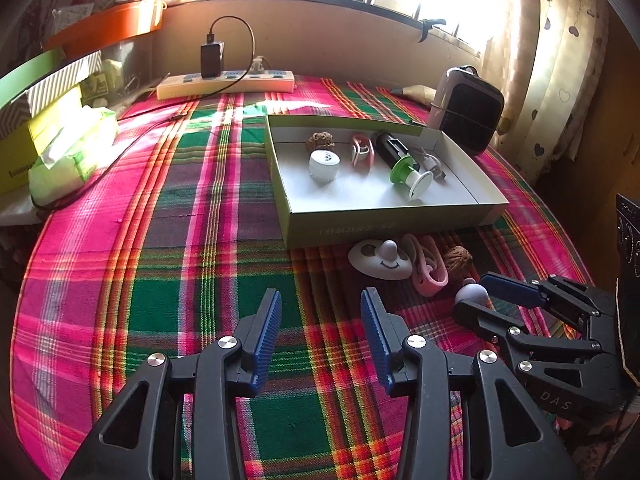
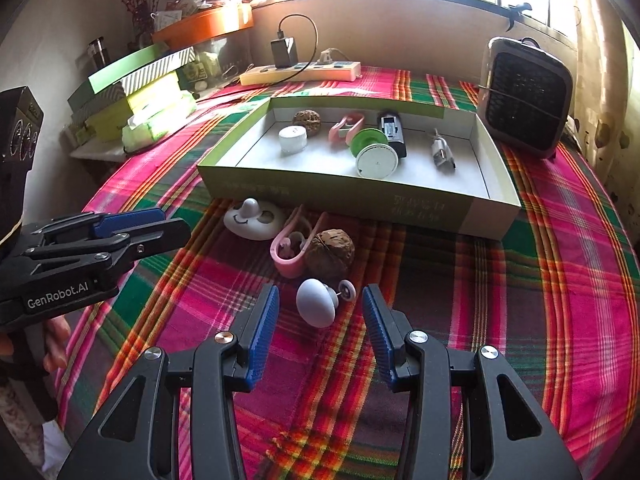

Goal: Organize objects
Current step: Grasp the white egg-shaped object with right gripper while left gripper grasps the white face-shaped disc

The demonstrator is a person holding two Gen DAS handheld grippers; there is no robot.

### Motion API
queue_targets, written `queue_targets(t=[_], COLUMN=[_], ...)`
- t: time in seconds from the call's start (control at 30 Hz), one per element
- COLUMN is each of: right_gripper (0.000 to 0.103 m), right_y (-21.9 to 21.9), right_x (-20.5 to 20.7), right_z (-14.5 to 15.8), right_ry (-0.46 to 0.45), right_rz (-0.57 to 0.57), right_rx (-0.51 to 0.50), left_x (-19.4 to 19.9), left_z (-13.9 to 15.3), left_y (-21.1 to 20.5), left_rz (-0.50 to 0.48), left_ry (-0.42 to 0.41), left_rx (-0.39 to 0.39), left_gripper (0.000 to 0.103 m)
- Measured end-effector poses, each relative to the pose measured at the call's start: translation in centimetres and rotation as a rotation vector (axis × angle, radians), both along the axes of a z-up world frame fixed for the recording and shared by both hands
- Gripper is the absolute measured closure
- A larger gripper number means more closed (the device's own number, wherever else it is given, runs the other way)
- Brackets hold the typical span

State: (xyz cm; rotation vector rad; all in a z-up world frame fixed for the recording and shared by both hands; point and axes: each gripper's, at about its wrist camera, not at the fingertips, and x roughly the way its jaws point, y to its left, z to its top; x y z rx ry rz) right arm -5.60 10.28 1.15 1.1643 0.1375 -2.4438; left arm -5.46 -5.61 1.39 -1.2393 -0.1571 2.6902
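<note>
With jaws spread, the right gripper [image 2: 320, 312] straddles the knob [image 2: 316, 307] near the box [image 2: 352, 196], ready to close; left gripper [image 1: 320, 320] idles released.

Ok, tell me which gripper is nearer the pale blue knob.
Right. The right gripper is open around the pale blue knob; the left gripper hovers open off to its left.
</note>
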Motion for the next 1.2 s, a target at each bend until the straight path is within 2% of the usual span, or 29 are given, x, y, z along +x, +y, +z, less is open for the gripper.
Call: queue_targets(t=[0.33,0.47,0.9,1.2], right_gripper=[0.058,0.070,0.071,0.071], right_y=[-0.1,0.0,1.5,2.7], right_x=[-0.7,-0.7,-0.5,-0.7], right_z=[-0.4,-0.3,-0.3,-0.3], right_ry=[-0.010,-0.002,-0.003,-0.007], right_rz=[-0.009,-0.008,-0.007,-0.023], right_rx=[0.037,0.052,0.049,0.046], left_x=[-1.0,-1.3,-3.6,-4.8], left_z=[-0.5,-0.3,-0.2,-1.0], left_y=[0.5,1.0,2.3,3.1], left_rz=[-0.028,-0.045,-0.069,-0.067], left_ry=[-0.020,-0.021,-0.041,-0.079], left_rx=[0.028,0.035,0.055,0.055], left_gripper=[0.062,0.059,0.058,0.058])
